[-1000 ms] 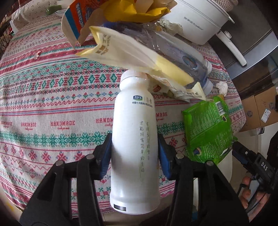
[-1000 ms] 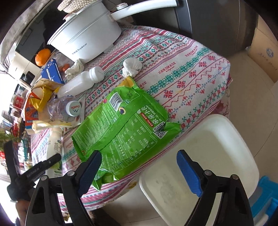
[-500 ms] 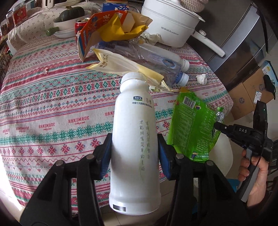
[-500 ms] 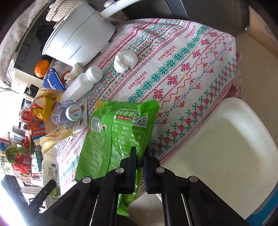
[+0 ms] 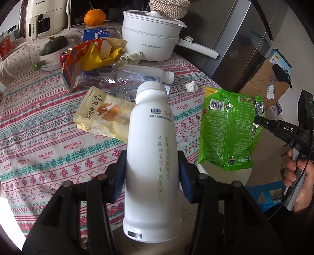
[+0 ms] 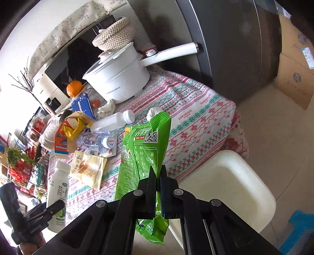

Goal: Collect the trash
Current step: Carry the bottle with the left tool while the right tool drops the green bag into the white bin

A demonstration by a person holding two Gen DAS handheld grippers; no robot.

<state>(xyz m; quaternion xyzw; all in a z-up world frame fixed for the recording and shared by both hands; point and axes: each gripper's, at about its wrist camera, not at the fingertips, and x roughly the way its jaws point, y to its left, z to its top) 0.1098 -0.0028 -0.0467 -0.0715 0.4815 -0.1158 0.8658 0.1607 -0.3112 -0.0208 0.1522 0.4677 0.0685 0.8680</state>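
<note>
My left gripper [image 5: 151,172] is shut on a white plastic drink bottle [image 5: 151,157], held upright above the table's near edge; it shows in the right wrist view [image 6: 57,188] too. My right gripper [image 6: 157,182] is shut on a green snack bag [image 6: 145,149], lifted off the table beside the left gripper; the bag also shows in the left wrist view [image 5: 227,129]. On the patterned tablecloth [image 5: 39,129] lie a yellow snack packet [image 5: 102,113], a clear crushed bottle [image 5: 117,78], a small white bottle [image 6: 113,120], an orange carton with yellow wrapper [image 5: 88,56] and a crumpled tissue [image 5: 191,86].
A white electric pot [image 5: 151,43] with a long handle stands at the table's back. A red can [image 5: 63,56], a bowl with a squash [image 5: 53,53] and an orange [image 5: 94,17] sit behind. A cream stool [image 6: 231,188] stands by the table; cardboard boxes [image 6: 294,64] are on the floor.
My right gripper closed on the green bag and lifted it off the table. My left gripper pulled back and up with the white bottle.
</note>
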